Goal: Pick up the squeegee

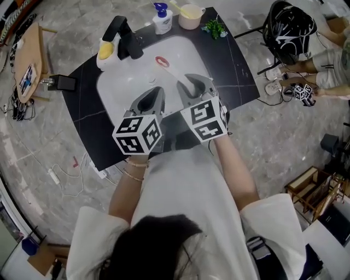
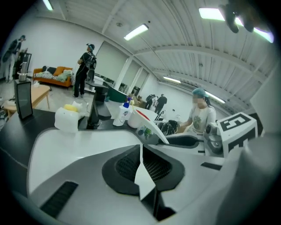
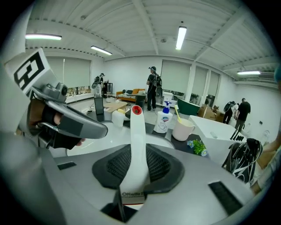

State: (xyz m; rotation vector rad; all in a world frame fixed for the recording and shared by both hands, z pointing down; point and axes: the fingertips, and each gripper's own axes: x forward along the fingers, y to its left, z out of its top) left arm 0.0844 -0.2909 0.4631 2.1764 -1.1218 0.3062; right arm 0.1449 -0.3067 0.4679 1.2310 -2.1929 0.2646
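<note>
Right tool (image 3: 136,151) is pinching the squeegee (image 3: 137,132) by its handle, held above the white sink (image 1: 117,82). The left tool (image 2: 141,149) has its jaws pressed together on nothing and hangs just beside the right one, on the squeegee's left, apart from it.

Along the back of the black bench (image 1: 240,65) stand a black faucet (image 1: 124,37), a pump bottle (image 1: 162,19) with a blue top, and a small green plant (image 1: 214,27). All are well apart from both tools. A black bag (image 1: 287,27) lies on the floor beyond the bench's right end, near another person's arm (image 1: 333,60).

The squeegee is white with a smooth, slightly curved handle that ends in a red-ringed hole and carries a small printed label low down by the jaws.

A cream cup (image 1: 190,16) holds a pale stick-like handle. A white holder (image 1: 101,60) by the faucet carries a yellow sponge (image 1: 105,49).
</note>
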